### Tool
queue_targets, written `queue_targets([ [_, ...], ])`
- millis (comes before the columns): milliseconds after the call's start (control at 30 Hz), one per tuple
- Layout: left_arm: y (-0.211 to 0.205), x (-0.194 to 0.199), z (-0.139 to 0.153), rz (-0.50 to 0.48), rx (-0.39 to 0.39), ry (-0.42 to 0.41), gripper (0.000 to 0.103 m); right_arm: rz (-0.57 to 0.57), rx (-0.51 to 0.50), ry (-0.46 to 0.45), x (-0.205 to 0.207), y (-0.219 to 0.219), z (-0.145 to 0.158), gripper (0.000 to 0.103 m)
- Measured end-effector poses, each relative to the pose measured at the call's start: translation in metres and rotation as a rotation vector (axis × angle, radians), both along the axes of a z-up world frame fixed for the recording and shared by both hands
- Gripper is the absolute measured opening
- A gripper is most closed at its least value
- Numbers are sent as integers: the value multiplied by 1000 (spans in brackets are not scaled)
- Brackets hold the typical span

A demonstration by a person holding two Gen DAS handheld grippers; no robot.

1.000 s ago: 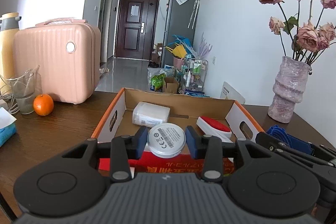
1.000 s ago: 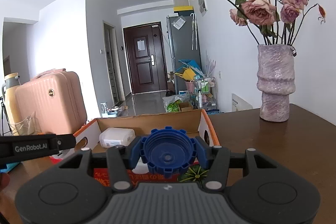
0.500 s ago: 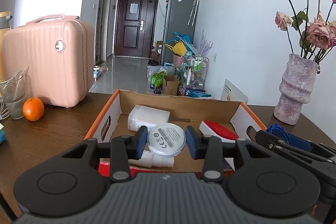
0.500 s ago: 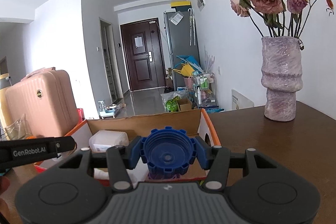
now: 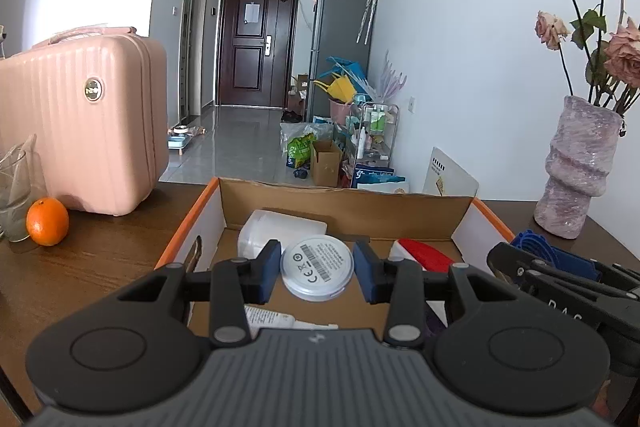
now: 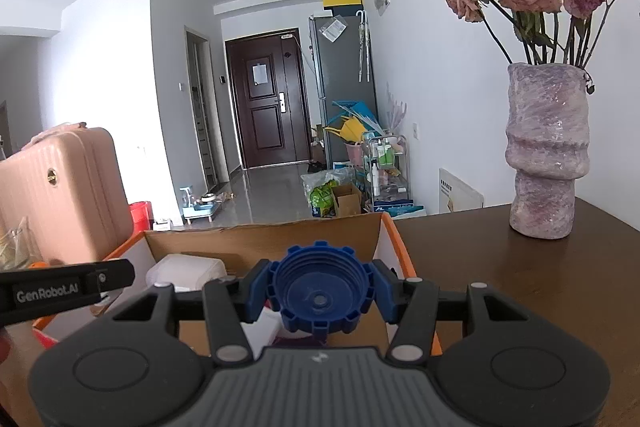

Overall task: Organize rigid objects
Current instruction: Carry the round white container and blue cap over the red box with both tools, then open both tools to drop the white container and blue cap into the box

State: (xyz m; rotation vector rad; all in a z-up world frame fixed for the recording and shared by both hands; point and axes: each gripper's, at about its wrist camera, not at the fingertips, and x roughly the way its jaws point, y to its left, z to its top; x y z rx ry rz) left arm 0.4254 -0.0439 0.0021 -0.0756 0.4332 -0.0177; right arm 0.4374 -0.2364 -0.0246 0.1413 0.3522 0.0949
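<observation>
Delivery is the step: our left gripper (image 5: 316,277) pinches a white disc (image 5: 317,266), our right gripper (image 6: 320,293) a blue cap (image 6: 320,291), both over the box (image 5: 340,205). Next, we judge, lower and spread fingers.

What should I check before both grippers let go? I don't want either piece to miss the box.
1. Left gripper clamped on the white round disc: ok.
2. Right gripper clamped on the blue ribbed cap: ok.
3. Disc over the cardboard box, inside its walls: ok.
4. Cap over the box interior, inside the right wall: ok, though close to that wall.
5. Free floor under each piece, with the white container and red-topped item already inside: cannot tell.
6. Grippers clear of each other: ok, side by side, apart.
</observation>
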Motion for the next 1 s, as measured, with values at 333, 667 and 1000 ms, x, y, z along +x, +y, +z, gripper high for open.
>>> queue_targets([
  [333,8,27,-9,9,24,23,40,8,-19,26,23,1,-5,52],
  [667,21,44,-17,26,32,54,40,20,-29,78,39,-2,-15,52],
  [1000,18,41,-21,15,63,61,45,32,-44,93,37,2,-18,53],
])
